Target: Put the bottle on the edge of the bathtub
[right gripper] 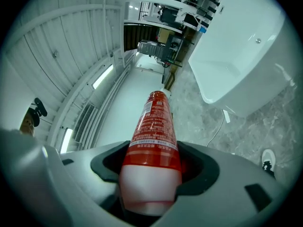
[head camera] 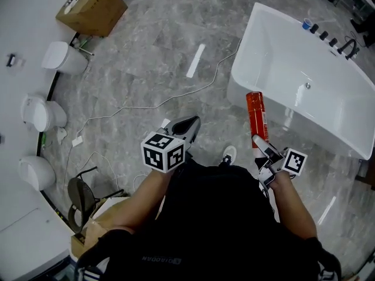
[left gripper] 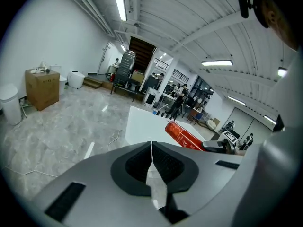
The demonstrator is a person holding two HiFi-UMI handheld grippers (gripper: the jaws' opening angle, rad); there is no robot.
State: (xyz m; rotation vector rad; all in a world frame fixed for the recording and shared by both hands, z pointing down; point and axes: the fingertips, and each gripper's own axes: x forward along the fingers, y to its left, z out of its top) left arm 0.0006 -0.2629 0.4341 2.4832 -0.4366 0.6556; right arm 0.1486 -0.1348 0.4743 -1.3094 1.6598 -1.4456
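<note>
Right claw (head camera: 261, 144) is shut tight on the red bottle (head camera: 256, 115) in the head view, and it holds the bottle by its white end. The bottle sticks out from the claw, up in the air over the grey floor (head camera: 146, 57). Its far end looks close to the near end of the white bathtub (head camera: 328, 92), but it is not on the edge. The left claw (head camera: 186, 126) is off to the left. A white cable (head camera: 176, 95) lies on the floor, and a brown box (head camera: 92, 6) stands far away.

In the left gripper view, the left claw (left gripper: 151, 144) has its two jaws closed together with nothing between them. Past them are the bathtub (left gripper: 142, 126) and the tilted bottle (left gripper: 182, 135).

In the right gripper view, the right claw (right gripper: 151, 174) presses its jaws on both sides of the bottle (right gripper: 154, 126) at its white end. The red part points away. The bathtub (right gripper: 241, 56) is at the upper right, apart from the bottle. A white shoe (right gripper: 268, 160) is on the floor at the lower right
</note>
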